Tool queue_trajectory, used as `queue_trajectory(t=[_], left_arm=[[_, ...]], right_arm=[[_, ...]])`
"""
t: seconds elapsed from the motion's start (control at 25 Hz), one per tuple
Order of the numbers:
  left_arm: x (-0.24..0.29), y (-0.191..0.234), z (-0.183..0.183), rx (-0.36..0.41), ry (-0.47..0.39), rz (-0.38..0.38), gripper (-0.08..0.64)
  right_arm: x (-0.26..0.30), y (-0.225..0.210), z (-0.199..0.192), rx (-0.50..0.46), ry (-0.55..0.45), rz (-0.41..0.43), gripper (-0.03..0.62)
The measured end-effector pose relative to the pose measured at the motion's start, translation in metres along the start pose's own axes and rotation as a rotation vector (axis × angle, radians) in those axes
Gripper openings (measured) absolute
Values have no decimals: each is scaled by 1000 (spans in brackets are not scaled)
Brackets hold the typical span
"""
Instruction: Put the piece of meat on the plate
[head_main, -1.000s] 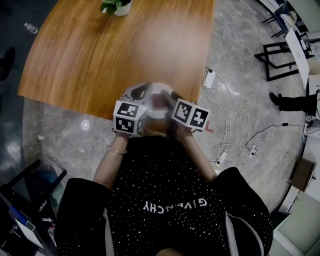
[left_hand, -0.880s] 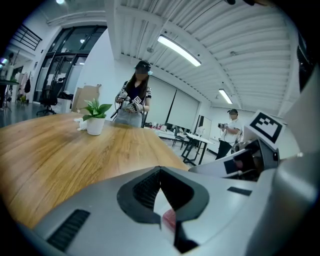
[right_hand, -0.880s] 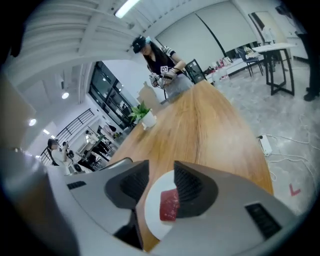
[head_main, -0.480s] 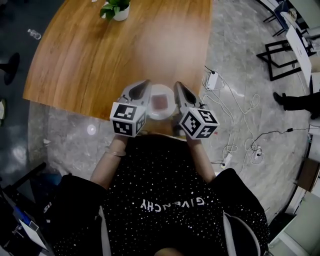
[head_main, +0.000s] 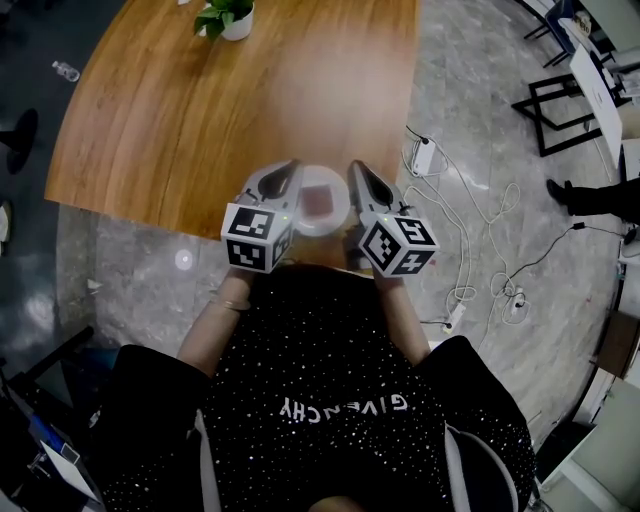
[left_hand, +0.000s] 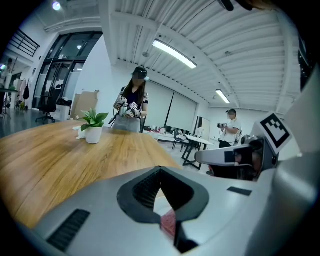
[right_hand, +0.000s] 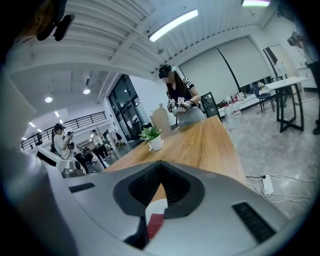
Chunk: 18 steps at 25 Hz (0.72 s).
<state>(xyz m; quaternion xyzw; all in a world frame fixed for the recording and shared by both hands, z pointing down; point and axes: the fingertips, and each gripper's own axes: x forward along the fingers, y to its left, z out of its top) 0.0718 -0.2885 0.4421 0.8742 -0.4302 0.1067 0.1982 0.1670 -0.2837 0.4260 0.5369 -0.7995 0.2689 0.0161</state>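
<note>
A white plate (head_main: 319, 176) sits at the near edge of the wooden table (head_main: 200, 110), and a flat reddish piece of meat (head_main: 322, 204) lies on it. My left gripper (head_main: 289, 167) hovers at the plate's left side and my right gripper (head_main: 356, 169) at its right, both shut and holding nothing. In the left gripper view the shut left gripper (left_hand: 160, 170) frames a slice of the meat (left_hand: 169, 223) below. In the right gripper view the right gripper (right_hand: 160, 163) is also shut, with the plate (right_hand: 158, 206) and the meat (right_hand: 155, 225) seen below.
A potted plant (head_main: 228, 15) stands at the table's far side. Cables and a power strip (head_main: 421, 156) lie on the floor to the right, near a black metal frame (head_main: 560, 110). Other people (left_hand: 134, 107) stand beyond the table.
The right gripper was tilted over the plate; it has drawn back to the plate's right side, rolled level and risen. Both grippers sit higher. The meat stays on the plate.
</note>
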Motion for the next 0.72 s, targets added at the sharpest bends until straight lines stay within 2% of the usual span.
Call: queue_trajectory(t=[0.72], left_arm=[[3,7,1,-8,4,24,9]], right_arm=[[8,-3,1,-30,30,-1,11]])
